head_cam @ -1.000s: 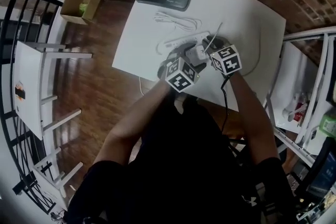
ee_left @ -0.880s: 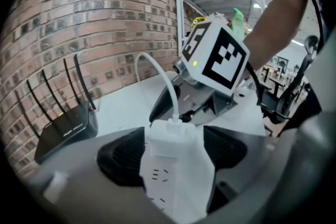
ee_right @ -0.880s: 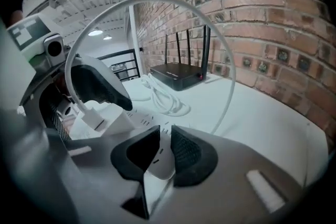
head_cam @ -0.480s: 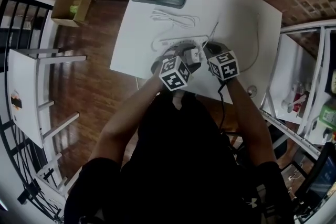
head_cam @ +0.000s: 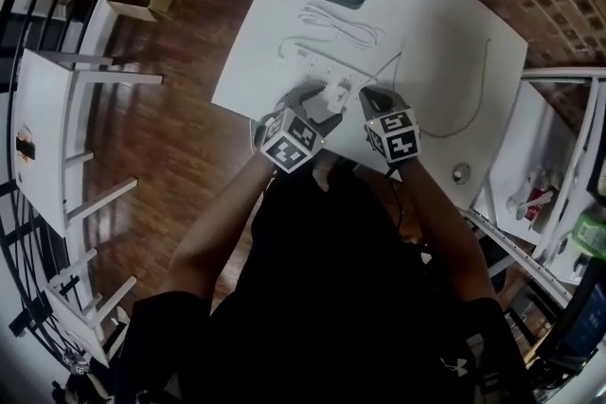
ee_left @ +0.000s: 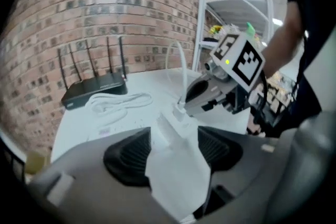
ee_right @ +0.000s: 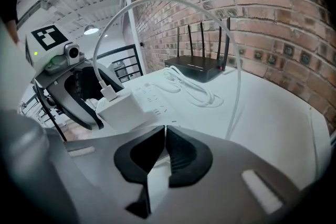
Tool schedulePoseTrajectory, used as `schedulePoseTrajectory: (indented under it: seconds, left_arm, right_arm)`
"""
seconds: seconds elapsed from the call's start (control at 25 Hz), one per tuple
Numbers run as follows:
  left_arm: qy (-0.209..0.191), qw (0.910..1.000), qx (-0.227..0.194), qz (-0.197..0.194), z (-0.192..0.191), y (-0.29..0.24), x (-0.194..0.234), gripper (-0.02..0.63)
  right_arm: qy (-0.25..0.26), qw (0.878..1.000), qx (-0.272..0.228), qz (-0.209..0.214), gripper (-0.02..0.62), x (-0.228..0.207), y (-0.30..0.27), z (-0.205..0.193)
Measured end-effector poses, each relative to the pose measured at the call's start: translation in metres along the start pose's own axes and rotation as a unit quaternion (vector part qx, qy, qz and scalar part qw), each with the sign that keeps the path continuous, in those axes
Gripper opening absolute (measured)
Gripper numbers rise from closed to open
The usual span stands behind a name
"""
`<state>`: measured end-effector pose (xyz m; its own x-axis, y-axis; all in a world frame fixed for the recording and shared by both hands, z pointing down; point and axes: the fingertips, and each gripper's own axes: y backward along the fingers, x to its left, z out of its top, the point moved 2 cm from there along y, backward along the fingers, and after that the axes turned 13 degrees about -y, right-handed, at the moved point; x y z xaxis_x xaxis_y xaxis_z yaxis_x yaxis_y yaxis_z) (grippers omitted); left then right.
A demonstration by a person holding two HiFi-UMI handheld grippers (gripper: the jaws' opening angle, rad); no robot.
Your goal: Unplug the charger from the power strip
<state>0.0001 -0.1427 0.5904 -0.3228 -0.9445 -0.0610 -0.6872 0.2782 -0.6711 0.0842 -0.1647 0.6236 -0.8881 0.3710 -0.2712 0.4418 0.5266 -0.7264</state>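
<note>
Tongs of the left gripper (ee_left: 173,147) clamped on a white block-shaped plastic charger (ee_right: 123,110) at the near side of the white table (ee_right: 273,113).
The charger holds the left tongs wide and stands on the near end of a white plastic power strip (ee_right: 155,97). At its 3 o'clock, the right gripper (ee_right: 165,152) has tongs closing, almost together, nothing visible between them. A white cable (ee_right: 173,2) arcs from the charger, and a black antenna router (ee_right: 197,66) sits at 12 o'clock.

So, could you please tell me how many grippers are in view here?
2. The left gripper grips the white charger; the right gripper is beside it, jaws closing with nothing between them.
</note>
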Motion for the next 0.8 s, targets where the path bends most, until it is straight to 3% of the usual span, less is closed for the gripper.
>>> schedulePoseTrajectory:
  seconds: [0.08,0.16,0.28,0.36,0.48,0.72,0.8]
  left_arm:
    - [0.086,0.9956,-0.025,0.029,0.004,0.009,0.006,0.283]
    - [0.118,0.9910,-0.039,0.048,0.012,0.011,0.006,0.288]
    - [0.102,0.9924,-0.025,0.064,0.020,0.002,-0.003,0.296]
    - [0.094,0.9909,-0.009,0.096,0.022,-0.004,-0.003,0.291]
    - [0.086,0.9867,0.013,0.137,0.023,-0.011,0.003,0.251]
    - [0.093,0.9802,0.045,0.169,0.016,-0.018,0.006,0.172]
    - [0.097,0.9792,0.043,0.173,0.016,-0.018,0.006,0.167]
  right_arm:
    - [0.002,1.000,0.000,0.002,0.017,0.001,-0.001,0.002]
    - [0.001,1.000,0.000,0.004,0.017,0.000,-0.002,0.002]
    - [0.002,1.000,0.002,0.003,0.017,0.001,-0.002,0.002]
    - [0.006,1.000,0.004,-0.001,0.017,0.001,-0.003,0.002]
    - [0.011,1.000,0.004,-0.004,0.018,0.002,-0.004,0.002]
    - [0.047,0.999,-0.018,0.008,0.024,0.009,0.001,0.014]
    - [0.083,0.996,-0.024,0.026,0.123,0.018,0.002,0.017]
